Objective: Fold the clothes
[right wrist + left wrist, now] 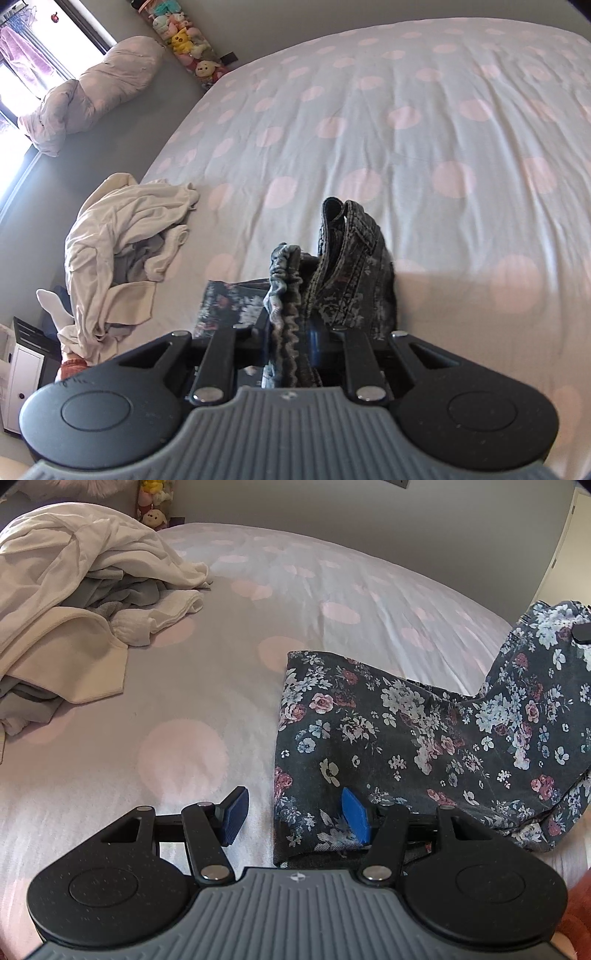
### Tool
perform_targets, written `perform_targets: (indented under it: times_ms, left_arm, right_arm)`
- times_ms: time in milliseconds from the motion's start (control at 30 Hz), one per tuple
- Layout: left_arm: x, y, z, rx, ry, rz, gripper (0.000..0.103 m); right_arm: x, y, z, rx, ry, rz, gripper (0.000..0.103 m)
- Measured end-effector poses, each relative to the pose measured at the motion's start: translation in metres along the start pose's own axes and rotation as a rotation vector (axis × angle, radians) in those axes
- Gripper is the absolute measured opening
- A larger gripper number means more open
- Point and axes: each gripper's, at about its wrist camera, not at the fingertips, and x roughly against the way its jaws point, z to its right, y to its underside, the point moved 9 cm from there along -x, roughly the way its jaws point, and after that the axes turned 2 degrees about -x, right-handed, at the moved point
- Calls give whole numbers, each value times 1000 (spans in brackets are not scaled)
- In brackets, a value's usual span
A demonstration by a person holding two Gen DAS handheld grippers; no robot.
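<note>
A dark floral denim garment (pixel 406 731) lies on the bed at the right of the left wrist view, its right part lifted up. My left gripper (pixel 295 818) is open, its blue fingertips (pixel 234 814) straddling the garment's near left edge, one pad over the cloth. My right gripper (pixel 295 332) is shut on the bunched waistband of the floral garment (pixel 347 266) and holds it raised above the bed. Its tip shows at the far right of the left wrist view (pixel 581 633).
A heap of white and grey clothes (pixel 74 602) lies on the bed to the left, also in the right wrist view (pixel 125 243). The polka-dot bedsheet (pixel 424 129) stretches ahead. A rolled duvet (pixel 92 92) and plush toys (pixel 184 40) sit by the wall.
</note>
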Motion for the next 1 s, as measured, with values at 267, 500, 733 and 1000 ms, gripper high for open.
perform_targets:
  times_ms: [267,500,733,1000]
  left_arm:
    - [-1,-5,0,-2,16,11,54]
    - [0,-6,-2,19,37,17,54]
    - [6,-5,-13,38,11,22,53]
    - [4,-2,-19,35,-24,-6,53]
  right_arm:
    - [-58,8,-68,32,-90,-43,21]
    - [-118,33,-111,20,-143,-94,21]
    - [-177,56,-123,-14,-140,-145,21]
    - [-208,72,-124,4,-103,-177,22]
